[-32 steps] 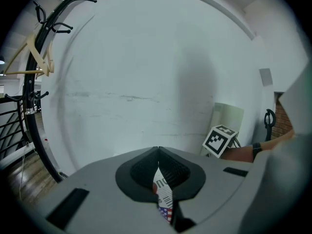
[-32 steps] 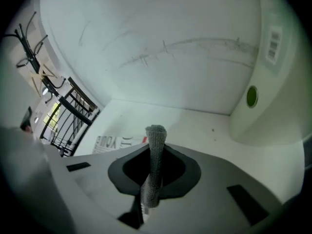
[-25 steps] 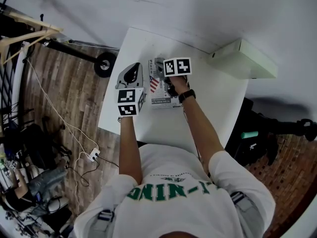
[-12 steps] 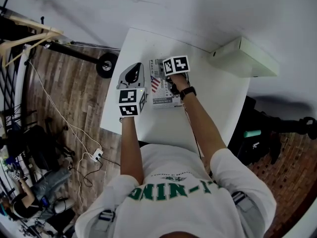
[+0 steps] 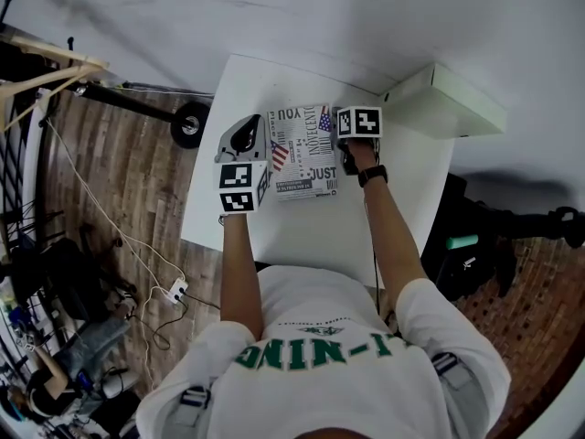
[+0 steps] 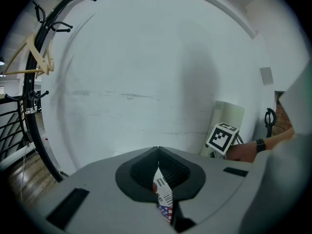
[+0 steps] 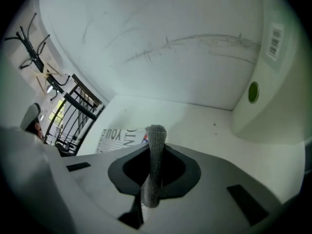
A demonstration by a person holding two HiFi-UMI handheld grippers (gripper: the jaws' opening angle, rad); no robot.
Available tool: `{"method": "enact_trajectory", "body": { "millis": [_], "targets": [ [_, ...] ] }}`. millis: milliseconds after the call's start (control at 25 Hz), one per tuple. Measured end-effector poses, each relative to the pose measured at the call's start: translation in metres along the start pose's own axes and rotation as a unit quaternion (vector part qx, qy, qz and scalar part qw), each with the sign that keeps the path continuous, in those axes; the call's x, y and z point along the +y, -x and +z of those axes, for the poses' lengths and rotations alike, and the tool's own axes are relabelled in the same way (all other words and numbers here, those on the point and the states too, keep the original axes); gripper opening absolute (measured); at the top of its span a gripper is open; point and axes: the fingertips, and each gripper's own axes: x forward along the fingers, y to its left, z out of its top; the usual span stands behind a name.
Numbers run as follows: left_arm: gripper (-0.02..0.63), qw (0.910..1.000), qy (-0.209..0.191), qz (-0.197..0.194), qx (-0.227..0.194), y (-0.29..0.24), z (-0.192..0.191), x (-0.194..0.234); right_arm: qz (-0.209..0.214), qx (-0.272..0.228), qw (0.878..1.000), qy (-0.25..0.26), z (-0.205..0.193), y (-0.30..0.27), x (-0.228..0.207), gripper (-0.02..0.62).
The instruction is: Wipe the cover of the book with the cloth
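Dragging grey mesh cloth [image 7: 155, 150], pinched in right gripper [image 7: 151, 179], to right edge of black-and-white printed book [image 5: 302, 158] clamped by left gripper [image 6: 163, 199], probably ending one pass.

Near side: bare white rectangular tabletop [image 5: 292, 227], open in front of printed-cover book [image 5: 302, 158].
Far right: pale boxy casing [image 5: 445, 106], blocking corner.

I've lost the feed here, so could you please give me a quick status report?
Left claw shut on book, left edge. Right claw shut on cloth, by book's right edge. White box off right, apart.
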Motion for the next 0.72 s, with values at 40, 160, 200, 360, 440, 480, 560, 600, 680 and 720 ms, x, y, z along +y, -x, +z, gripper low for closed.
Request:
{"method": "enact_trajectory", "body": {
  "millis": [40, 160, 200, 360, 440, 480, 560, 600, 680, 720],
  "targets": [
    [0.014, 1.0, 0.001, 0.002, 0.0, 0.001, 0.0, 0.002, 0.02, -0.006, 1.0, -0.007, 0.002, 0.001, 0.012, 0.034],
    [0.014, 0.9999, 0.004, 0.013, 0.002, 0.004, -0.003, 0.011, 0.1, -0.003, 0.995, 0.0, 0.003, -0.001, 0.07, 0.034],
    [0.014, 0.9998, 0.006, 0.017, 0.003, 0.006, -0.004, 0.014, 0.125, 0.004, 0.992, 0.01, 0.0, -0.004, 0.093, 0.034],
    [0.014, 0.9995, 0.008, 0.03, 0.006, 0.012, -0.007, 0.021, 0.191, 0.033, 0.98, 0.044, -0.018, -0.024, 0.169, 0.034],
    [0.014, 0.9994, 0.007, 0.033, 0.006, 0.015, -0.006, 0.022, 0.206, 0.047, 0.976, 0.051, -0.028, -0.035, 0.189, 0.034],
    [0.014, 0.9994, 0.007, 0.035, 0.006, 0.016, -0.006, 0.023, 0.206, 0.052, 0.976, 0.054, -0.032, -0.041, 0.194, 0.034],
    [0.012, 0.9992, 0.005, 0.039, 0.008, 0.017, -0.007, 0.024, 0.191, 0.057, 0.978, 0.058, -0.037, -0.05, 0.192, 0.034],
    [0.014, 0.9991, 0.005, 0.04, 0.009, 0.018, -0.007, 0.025, 0.183, 0.057, 0.98, 0.057, -0.038, -0.052, 0.188, 0.034],
    [0.014, 0.9992, 0.005, 0.039, 0.011, 0.018, -0.008, 0.025, 0.178, 0.055, 0.981, 0.047, -0.038, -0.052, 0.179, 0.034],
    [0.014, 0.9992, 0.005, 0.037, 0.011, 0.017, -0.007, 0.023, 0.176, 0.054, 0.982, 0.044, -0.037, -0.049, 0.172, 0.034]
  ]
}}
